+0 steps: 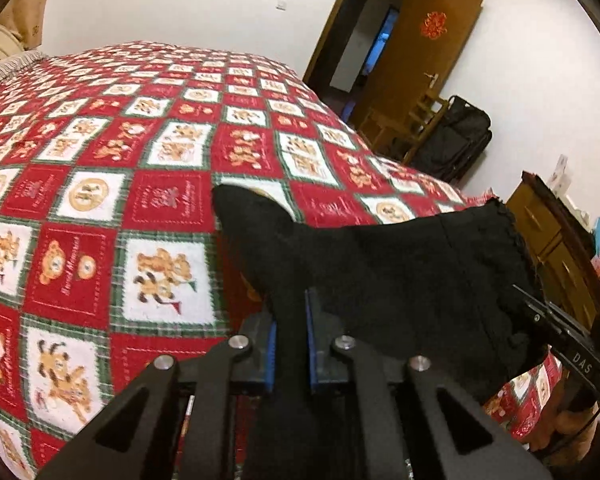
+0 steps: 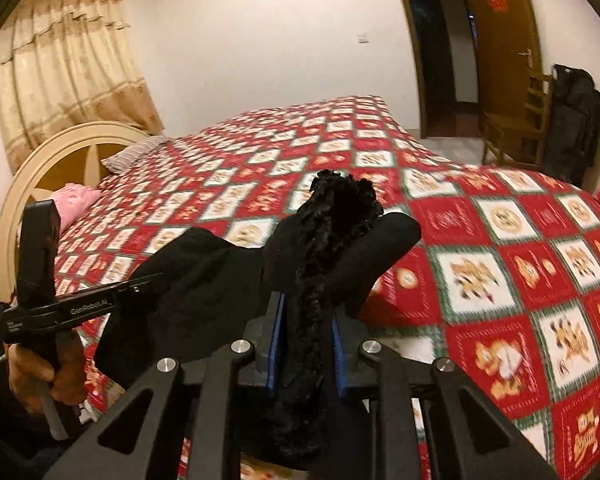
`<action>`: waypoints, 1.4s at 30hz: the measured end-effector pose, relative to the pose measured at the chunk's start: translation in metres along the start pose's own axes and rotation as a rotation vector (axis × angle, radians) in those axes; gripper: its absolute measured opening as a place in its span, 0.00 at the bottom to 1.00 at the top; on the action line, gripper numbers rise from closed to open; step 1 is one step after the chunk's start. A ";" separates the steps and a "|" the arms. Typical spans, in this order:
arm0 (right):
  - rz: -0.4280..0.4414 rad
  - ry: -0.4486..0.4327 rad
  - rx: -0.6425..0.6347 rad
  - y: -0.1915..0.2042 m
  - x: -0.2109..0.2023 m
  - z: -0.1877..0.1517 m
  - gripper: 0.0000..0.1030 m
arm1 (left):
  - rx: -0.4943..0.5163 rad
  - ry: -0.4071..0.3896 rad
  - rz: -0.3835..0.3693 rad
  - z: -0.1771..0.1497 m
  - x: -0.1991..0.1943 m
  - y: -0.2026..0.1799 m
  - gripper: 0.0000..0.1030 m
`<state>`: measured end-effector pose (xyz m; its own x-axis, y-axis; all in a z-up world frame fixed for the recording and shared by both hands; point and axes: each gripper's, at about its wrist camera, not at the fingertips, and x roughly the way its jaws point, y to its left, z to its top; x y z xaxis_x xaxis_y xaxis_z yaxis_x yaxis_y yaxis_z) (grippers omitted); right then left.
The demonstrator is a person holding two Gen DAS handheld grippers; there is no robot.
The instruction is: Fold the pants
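**Black pants gripped at both ends above the bed**

Left wrist view: the black pants (image 1: 380,264) are pinched in the narrowed left gripper (image 1: 291,320) at lower centre, over the red checked bedspread (image 1: 100,168).

Right wrist view: the lace-edged end is clamped in the right gripper (image 2: 306,320), lower centre.

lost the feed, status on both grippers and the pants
Left gripper shut on black knit pants. Right gripper shut on them too. Pants off the red checked bedspread. Nothing in the way.
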<state>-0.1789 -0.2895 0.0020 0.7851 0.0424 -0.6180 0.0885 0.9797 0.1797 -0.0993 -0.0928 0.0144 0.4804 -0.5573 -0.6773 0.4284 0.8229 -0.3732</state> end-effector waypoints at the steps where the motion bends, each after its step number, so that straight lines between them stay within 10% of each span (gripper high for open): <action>1: 0.013 0.000 -0.004 0.003 0.002 0.003 0.20 | -0.005 -0.012 0.006 0.002 -0.005 0.003 0.11; 33: 0.452 -0.006 -0.318 0.199 0.163 0.086 0.20 | -0.273 -0.239 0.514 0.038 -0.089 0.176 0.11; 42: 0.368 0.104 -0.410 0.213 0.235 0.076 0.20 | -0.295 -0.173 0.644 0.024 -0.061 0.200 0.11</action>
<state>0.0708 -0.0860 -0.0470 0.6526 0.3948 -0.6467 -0.4418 0.8917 0.0985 -0.0244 0.1034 -0.0043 0.6923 0.0580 -0.7192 -0.1921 0.9756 -0.1063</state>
